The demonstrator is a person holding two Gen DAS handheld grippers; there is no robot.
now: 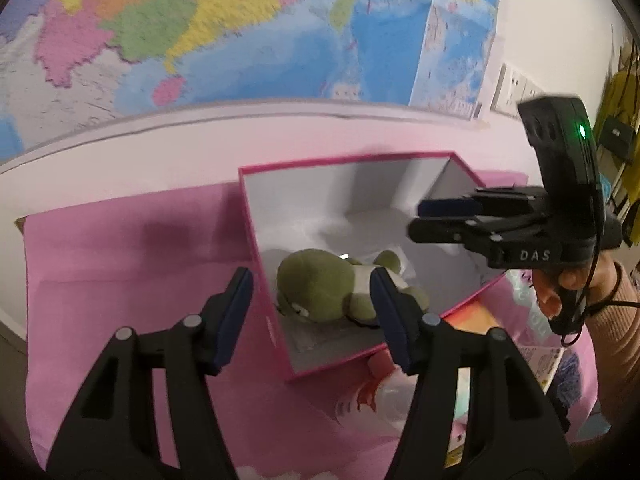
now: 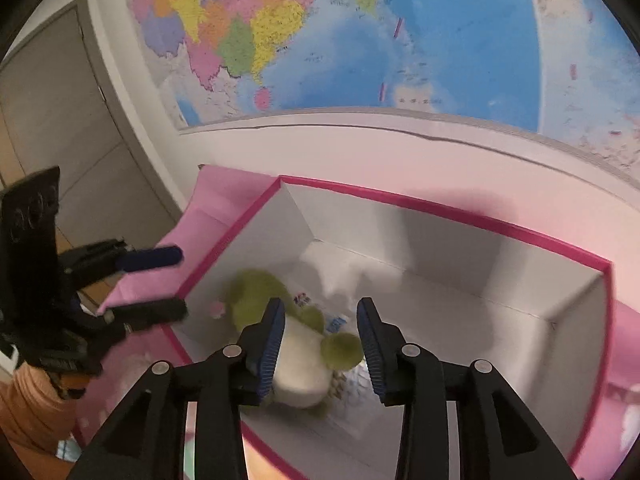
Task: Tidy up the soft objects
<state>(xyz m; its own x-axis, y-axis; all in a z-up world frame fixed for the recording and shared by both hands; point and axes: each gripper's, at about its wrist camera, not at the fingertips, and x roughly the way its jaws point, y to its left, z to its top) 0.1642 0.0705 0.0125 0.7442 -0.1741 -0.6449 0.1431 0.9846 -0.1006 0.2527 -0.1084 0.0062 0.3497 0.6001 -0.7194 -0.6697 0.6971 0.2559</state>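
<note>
Lying in one pink-rimmed box (image 1: 264, 280): one green plush toy (image 1: 320, 288).

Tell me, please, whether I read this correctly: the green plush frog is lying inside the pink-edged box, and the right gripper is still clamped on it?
Not quite. The green plush frog does lie inside the pink-edged box, but the right gripper is not clamped on it: the right wrist view shows its jaws standing apart above the toy, with the pads clear of it.
</note>
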